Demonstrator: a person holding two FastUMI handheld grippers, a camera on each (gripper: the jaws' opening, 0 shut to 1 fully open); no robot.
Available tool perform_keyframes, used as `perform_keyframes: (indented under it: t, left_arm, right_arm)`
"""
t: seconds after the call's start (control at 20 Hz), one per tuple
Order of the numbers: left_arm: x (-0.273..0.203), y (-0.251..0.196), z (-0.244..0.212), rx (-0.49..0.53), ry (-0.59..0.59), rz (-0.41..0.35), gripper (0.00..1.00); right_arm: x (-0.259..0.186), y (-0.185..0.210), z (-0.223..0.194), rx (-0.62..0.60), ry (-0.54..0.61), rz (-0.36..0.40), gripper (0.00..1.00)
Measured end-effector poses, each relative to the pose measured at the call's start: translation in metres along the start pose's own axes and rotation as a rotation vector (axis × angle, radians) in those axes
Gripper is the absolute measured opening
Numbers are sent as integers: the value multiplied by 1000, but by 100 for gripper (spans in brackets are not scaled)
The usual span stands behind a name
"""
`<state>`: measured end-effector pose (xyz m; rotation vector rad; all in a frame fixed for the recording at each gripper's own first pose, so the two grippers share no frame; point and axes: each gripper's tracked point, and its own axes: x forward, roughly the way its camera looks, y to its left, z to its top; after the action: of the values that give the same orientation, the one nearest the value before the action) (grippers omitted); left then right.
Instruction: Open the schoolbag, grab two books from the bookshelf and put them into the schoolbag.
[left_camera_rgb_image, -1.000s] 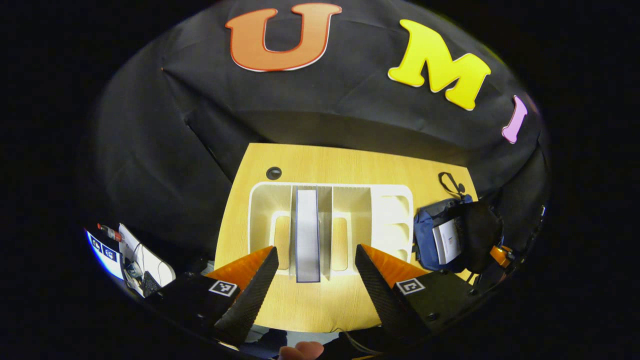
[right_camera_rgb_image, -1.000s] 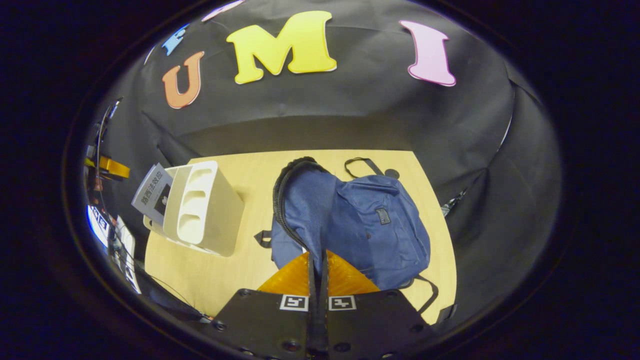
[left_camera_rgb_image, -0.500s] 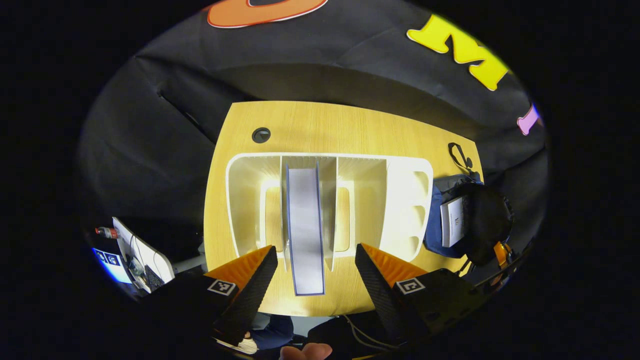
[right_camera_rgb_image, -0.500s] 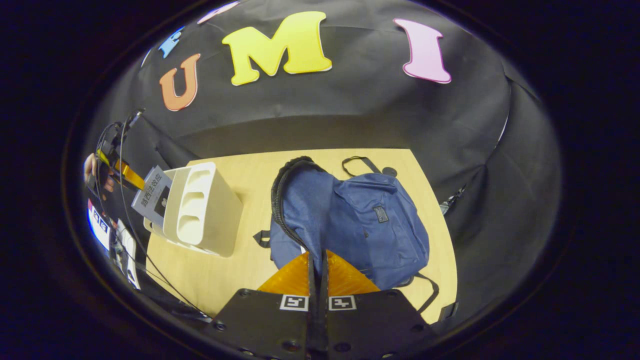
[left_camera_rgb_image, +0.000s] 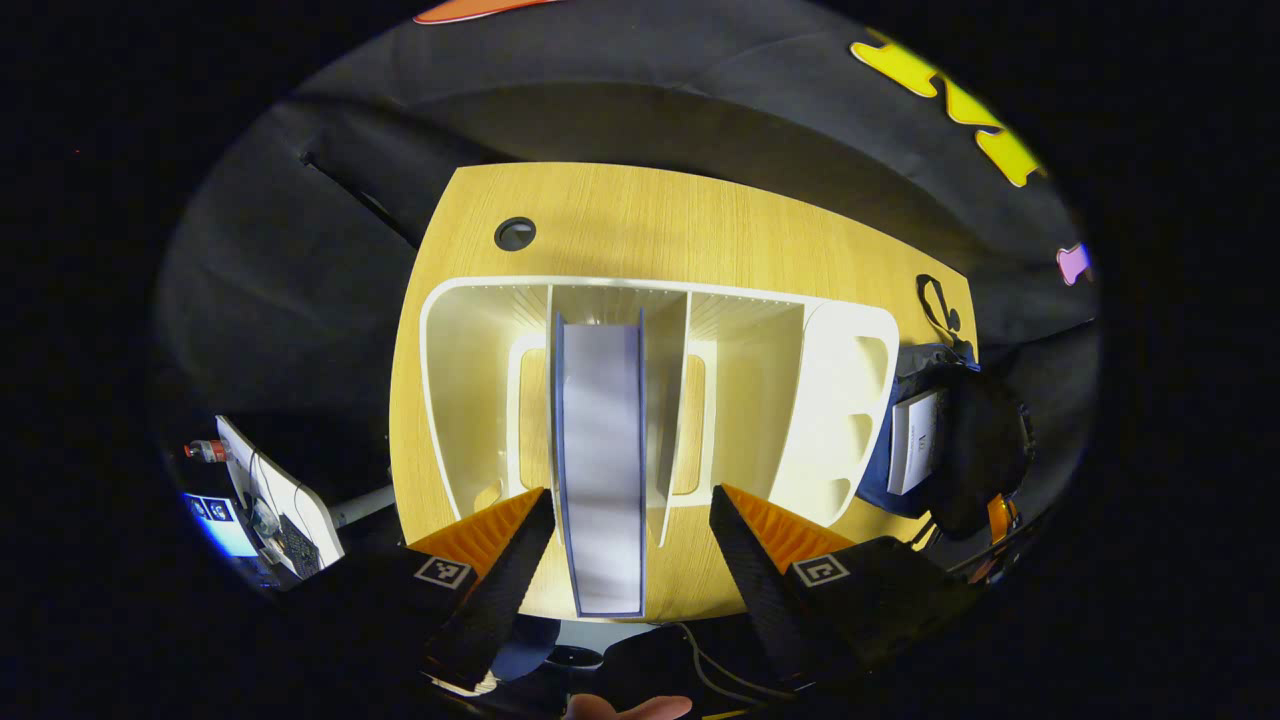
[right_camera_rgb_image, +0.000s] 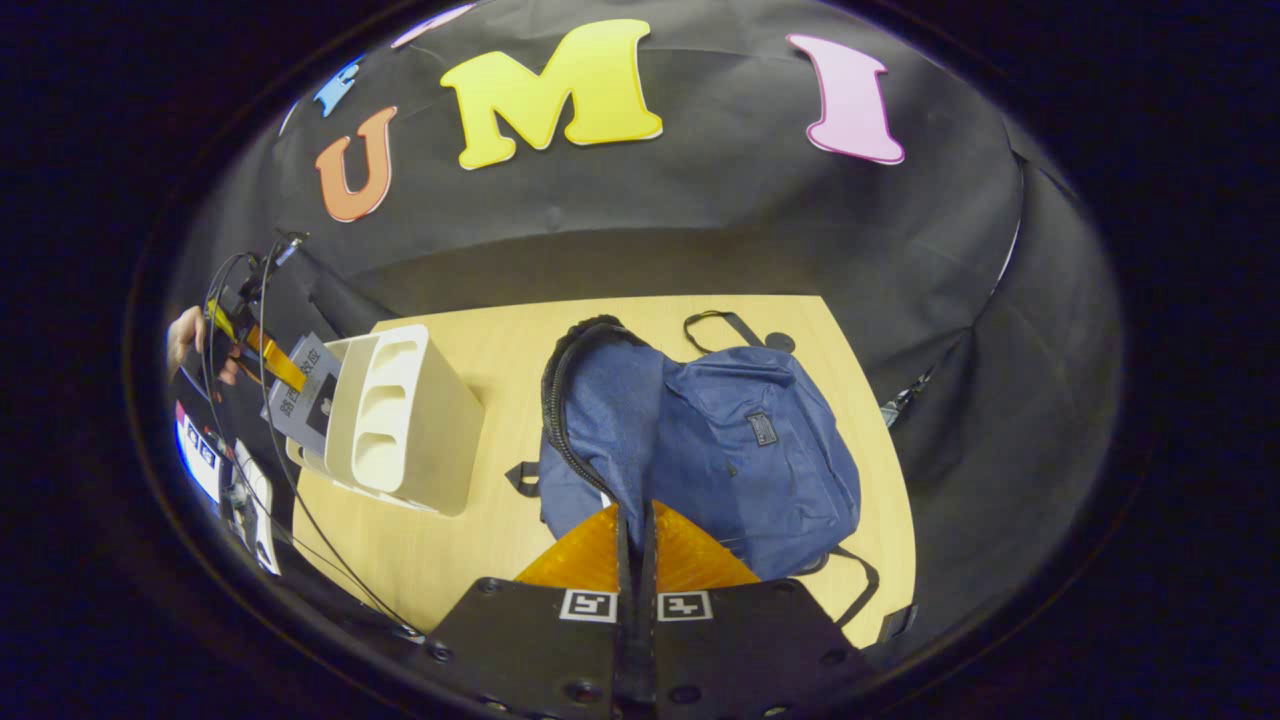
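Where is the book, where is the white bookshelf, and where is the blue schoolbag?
book (left_camera_rgb_image: 600, 460): left gripper view, on its upturned page edge.
bookshelf (left_camera_rgb_image: 845, 400): left gripper view, on its white side wall.
schoolbag (right_camera_rgb_image: 740, 450): right gripper view, on its blue front fabric.

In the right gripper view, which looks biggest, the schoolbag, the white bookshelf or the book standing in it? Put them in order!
1. Schoolbag, the biggest.
2. Bookshelf.
3. Book, partly hidden behind the bookshelf, so it looks smallest.

A light wooden table (left_camera_rgb_image: 640, 215) with a round cable hole (left_camera_rgb_image: 514, 233) carries a white bookshelf (left_camera_rgb_image: 455, 400) standing on its left part and, just beside it, a blue schoolbag (right_camera_rgb_image: 720, 450) lying flat.
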<state>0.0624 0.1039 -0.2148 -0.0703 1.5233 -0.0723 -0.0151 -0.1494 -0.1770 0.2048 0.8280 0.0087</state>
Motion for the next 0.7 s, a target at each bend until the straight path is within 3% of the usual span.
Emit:
perform_keyframes:
  t: [0.25, 0.35, 0.55, 0.6, 0.7]
  left_arm:
    - [11, 4, 0, 30, 35, 31, 96]
    - [14, 7, -2, 33, 51, 46, 82]
    - [18, 12, -4, 8, 69, 67, 69]
    - [19, 13, -6, -6, 74, 68, 72]
    - [20, 14, -9, -33, 83, 69, 59]
  right_arm:
    - [2, -2, 1, -2, 4, -1, 0]
    - [3, -2, 1, 0, 6, 1, 0]
    - [4, -2, 1, 5, 7, 6, 0]
    - [5, -3, 1, 3, 5, 5, 0]
    - [5, -3, 2, 1, 2, 4, 0]
